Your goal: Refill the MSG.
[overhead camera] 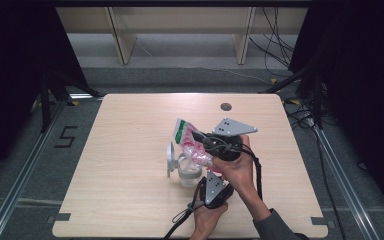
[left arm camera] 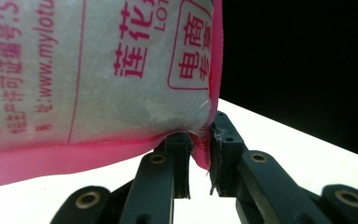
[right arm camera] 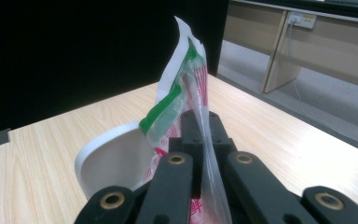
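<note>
Pink-printed plastic bag (overhead camera: 192,145) hangs over the white lidded container (overhead camera: 185,170) at the table's (overhead camera: 130,150) middle. Left gripper (left arm camera: 199,140) pinches its pink bottom corner; right gripper (right arm camera: 200,126) is clamped on its clear, green-striped top.

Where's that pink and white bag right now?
In the high view, the bag is held near the table's middle by both grippers, right above an open white container.

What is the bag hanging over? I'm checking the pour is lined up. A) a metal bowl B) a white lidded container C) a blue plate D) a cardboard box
B: in the high view the bag, pinched by both hand-held grippers, hangs just above the white container with its lid flipped open.
</note>
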Available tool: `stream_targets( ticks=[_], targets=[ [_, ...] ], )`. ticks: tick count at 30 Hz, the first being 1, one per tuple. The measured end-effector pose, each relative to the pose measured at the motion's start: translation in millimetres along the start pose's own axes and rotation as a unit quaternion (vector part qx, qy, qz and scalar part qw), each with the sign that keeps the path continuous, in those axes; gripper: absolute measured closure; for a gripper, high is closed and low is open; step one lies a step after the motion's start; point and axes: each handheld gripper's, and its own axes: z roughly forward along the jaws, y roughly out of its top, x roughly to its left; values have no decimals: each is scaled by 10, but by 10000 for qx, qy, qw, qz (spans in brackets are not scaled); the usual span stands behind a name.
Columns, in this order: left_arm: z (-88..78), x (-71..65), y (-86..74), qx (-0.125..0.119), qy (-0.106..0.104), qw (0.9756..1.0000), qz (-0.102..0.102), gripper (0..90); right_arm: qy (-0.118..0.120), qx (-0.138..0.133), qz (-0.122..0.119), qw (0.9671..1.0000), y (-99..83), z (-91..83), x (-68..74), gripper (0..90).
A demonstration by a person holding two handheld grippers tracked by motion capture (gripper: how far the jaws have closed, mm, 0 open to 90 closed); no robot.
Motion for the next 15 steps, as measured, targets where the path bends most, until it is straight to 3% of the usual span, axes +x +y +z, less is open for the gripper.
stream_targets(
  ticks=[6,9,13,15],
  targets=[
    [-1,-4,5,-24,-34,10000,-38,793,24,15,-77,10000,8,10,-3,900],
    [-8,3,10,57,-73,9999,43,793,-64,-39,-234,9997,10,11,-18,900],
    [0,5,8,42,-76,10000,48,792,1,26,-37,10000,9,6,9,900],
    [-9,0,6,37,-98,9999,84,792,3,9,-146,9999,11,19,-8,900]
  ],
)
